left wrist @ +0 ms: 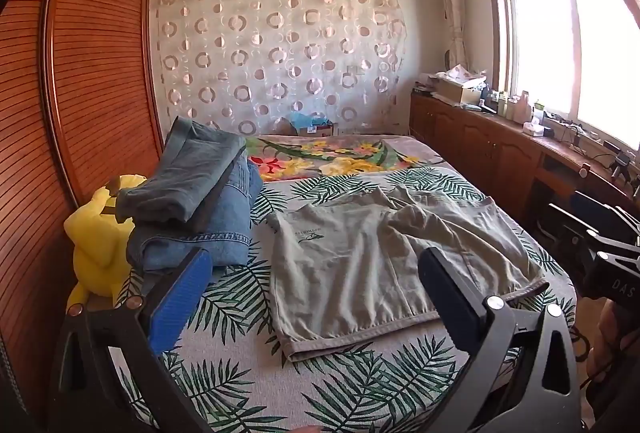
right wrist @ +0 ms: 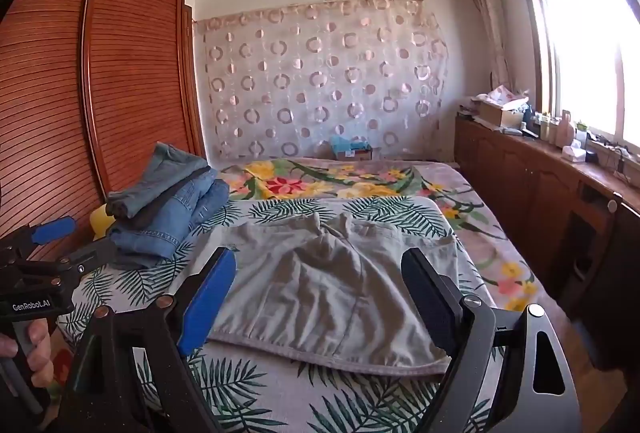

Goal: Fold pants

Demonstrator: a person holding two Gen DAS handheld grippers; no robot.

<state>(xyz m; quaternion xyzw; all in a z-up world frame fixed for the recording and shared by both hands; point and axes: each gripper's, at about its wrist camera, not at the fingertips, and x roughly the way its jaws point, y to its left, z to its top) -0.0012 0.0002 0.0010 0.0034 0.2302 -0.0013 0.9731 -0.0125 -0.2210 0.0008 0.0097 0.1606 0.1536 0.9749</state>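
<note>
A pair of grey-beige pants (left wrist: 380, 265) lies spread on the leaf-print bed cover, waistband toward me, the legs bunched at the far end. It also shows in the right wrist view (right wrist: 320, 293). My left gripper (left wrist: 316, 277) is open and empty, held above the near edge of the pants. It shows at the left of the right wrist view (right wrist: 76, 243). My right gripper (right wrist: 316, 277) is open and empty above the waistband. Part of it shows at the right of the left wrist view (left wrist: 608, 245).
A stack of folded jeans (left wrist: 192, 209) sits at the bed's left side beside a yellow plush toy (left wrist: 96, 245). A wooden wardrobe (left wrist: 60, 93) stands on the left. A cluttered low cabinet (left wrist: 500, 137) runs under the window on the right. A floral blanket (left wrist: 328, 153) covers the far bed.
</note>
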